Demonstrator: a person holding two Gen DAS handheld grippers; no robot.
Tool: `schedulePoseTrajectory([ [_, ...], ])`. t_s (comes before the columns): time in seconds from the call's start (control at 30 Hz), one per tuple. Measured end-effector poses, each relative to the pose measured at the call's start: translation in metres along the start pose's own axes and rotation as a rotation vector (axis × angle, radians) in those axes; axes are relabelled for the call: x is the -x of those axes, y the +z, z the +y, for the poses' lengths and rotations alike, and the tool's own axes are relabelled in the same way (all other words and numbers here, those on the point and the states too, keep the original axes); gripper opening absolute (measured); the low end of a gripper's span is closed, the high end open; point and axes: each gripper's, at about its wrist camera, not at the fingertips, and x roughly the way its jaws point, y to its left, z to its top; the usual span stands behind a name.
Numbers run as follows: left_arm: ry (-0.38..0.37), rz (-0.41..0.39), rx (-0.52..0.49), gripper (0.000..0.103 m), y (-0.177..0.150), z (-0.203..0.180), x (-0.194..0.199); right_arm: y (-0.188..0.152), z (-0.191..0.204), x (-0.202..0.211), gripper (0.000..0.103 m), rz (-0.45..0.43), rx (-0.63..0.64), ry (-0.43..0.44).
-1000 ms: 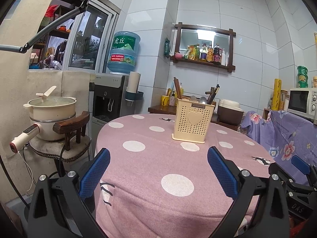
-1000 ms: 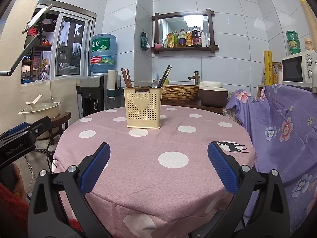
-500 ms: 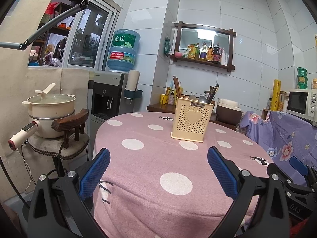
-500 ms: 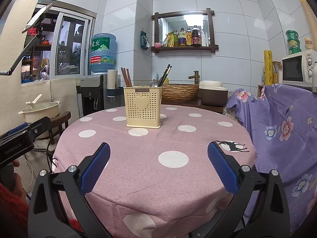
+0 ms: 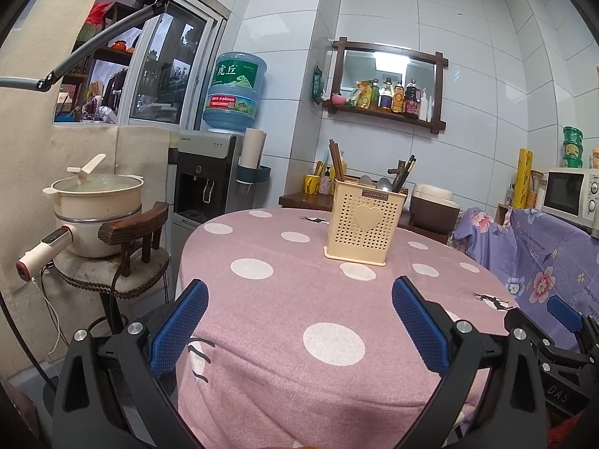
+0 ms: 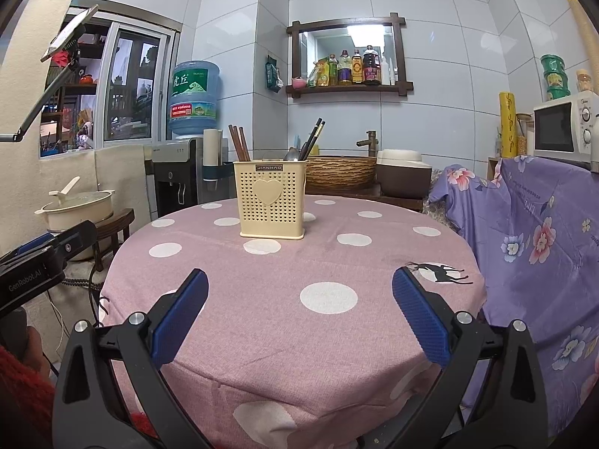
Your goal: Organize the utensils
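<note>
A cream perforated utensil holder (image 5: 362, 221) with a heart on its front stands upright on the round pink polka-dot table (image 5: 299, 299); it also shows in the right wrist view (image 6: 272, 201). Brown chopsticks (image 6: 239, 143), dark chopsticks (image 6: 313, 137) and spoons (image 5: 374, 183) stick out of it. My left gripper (image 5: 299, 321) is open and empty, above the table's near left edge, well short of the holder. My right gripper (image 6: 299, 314) is open and empty above the near edge. The left gripper's body (image 6: 41, 262) shows at the left of the right wrist view.
A cream pot (image 5: 95, 209) sits on a wooden stool left of the table. A water dispenser (image 5: 209, 179) stands behind. A purple floral cloth (image 6: 543, 247) covers furniture at the right, with a microwave (image 6: 565, 131) on it. A wicker basin (image 6: 340, 172) and brown cooker (image 6: 404, 176) sit behind the table.
Both grippers have drifted slightly; the left view has pulled back and tilted up a little. Both stay open and empty. The holder has not moved.
</note>
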Motion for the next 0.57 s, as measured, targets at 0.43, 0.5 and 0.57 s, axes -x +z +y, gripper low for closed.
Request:
schedulePoseTrajectory([
  [0.43, 0.001, 0.011, 0.008, 0.098, -0.0026, 0.0011, -0.0010, -0.0006, 0.0018, -0.0007, 0.097, 0.006, 0.000, 0.003],
  [0.5, 0.001, 0.013, 0.009, 0.098, -0.0024, 0.0014, -0.0011, -0.0010, 0.0018, -0.0007, 0.097, 0.006, 0.000, 0.003],
  [0.57, 0.000, 0.013, 0.008, 0.098, -0.0020, 0.0012, -0.0014, -0.0009, 0.0017, -0.0007, 0.097, 0.006, 0.000, 0.004],
])
